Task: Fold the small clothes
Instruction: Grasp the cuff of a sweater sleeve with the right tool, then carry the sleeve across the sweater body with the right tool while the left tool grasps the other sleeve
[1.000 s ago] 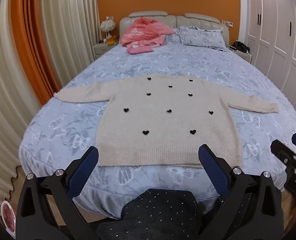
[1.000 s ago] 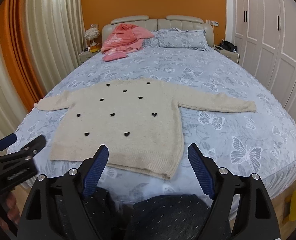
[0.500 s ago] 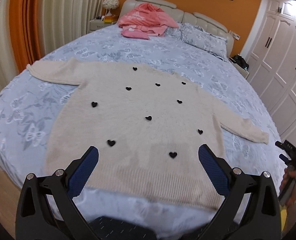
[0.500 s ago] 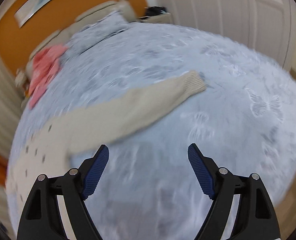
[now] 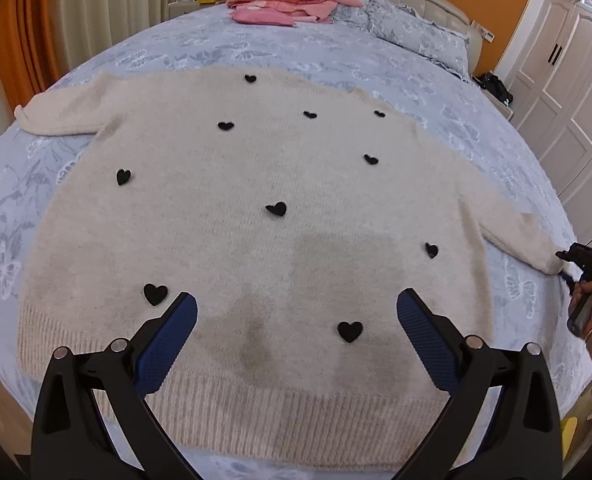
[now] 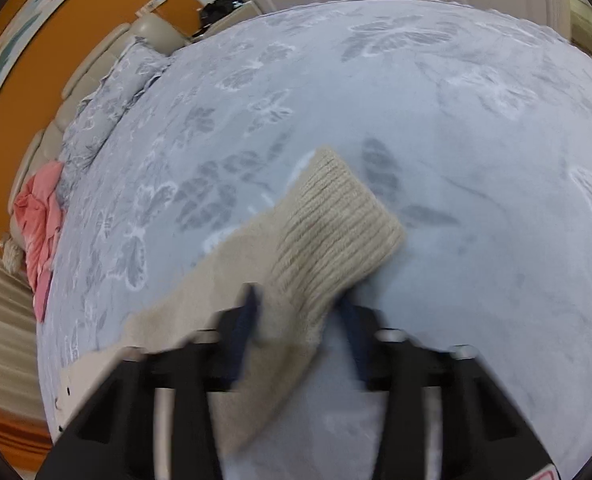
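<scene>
The left gripper hangs with its jaws spread wide above the hem end of the sweater, nothing between its fingers. The sweater lies flat on the bed, black hearts scattered ahead of the fingers, one sleeve stretching off far ahead to the left. Beyond it, at the headboard end, sits a pink garment beside a pillow.

The right gripper has the other sleeve's cuff between its narrowed, motion-blurred fingers; whether they pinch it cannot be told. The cuff sticks out ahead of the tips over the bedspread.
</scene>
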Available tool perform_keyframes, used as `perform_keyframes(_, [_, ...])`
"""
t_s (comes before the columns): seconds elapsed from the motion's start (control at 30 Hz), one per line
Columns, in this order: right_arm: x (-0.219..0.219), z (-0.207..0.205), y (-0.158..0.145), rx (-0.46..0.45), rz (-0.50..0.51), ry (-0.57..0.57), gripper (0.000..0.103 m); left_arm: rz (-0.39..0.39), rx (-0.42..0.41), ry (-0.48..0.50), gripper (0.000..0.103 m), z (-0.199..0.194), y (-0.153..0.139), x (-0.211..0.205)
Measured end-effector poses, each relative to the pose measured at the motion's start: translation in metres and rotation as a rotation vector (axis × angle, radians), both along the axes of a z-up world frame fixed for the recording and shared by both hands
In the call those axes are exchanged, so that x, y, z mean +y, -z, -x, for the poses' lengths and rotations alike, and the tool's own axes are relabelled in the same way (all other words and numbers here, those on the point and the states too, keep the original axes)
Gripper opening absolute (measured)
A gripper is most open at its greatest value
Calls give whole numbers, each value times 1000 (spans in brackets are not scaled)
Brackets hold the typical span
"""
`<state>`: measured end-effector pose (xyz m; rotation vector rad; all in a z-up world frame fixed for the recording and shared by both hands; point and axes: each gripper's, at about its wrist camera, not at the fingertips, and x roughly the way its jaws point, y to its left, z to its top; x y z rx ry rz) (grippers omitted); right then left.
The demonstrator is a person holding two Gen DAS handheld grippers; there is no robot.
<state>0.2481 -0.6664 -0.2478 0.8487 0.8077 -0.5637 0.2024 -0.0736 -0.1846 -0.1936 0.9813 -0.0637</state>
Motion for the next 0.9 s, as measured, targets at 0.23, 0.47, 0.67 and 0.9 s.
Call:
perform_keyframes(0.23, [43, -19, -82, -227, 96, -147, 15, 23, -10, -19, 98, -2, 0, 14])
perform_keyframes(0.47, [154, -58, -178, -420, 135, -420, 15, 67, -48, -30, 98, 1, -15, 28])
perform_keyframes(0.67, [299, -122, -200, -437, 145, -713, 16, 112, -84, -45, 98, 1, -26, 44])
perform_keyframes(0.9, [479, -186, -124, -299, 125, -988, 20, 123, -79, -86, 98, -6, -21, 70])
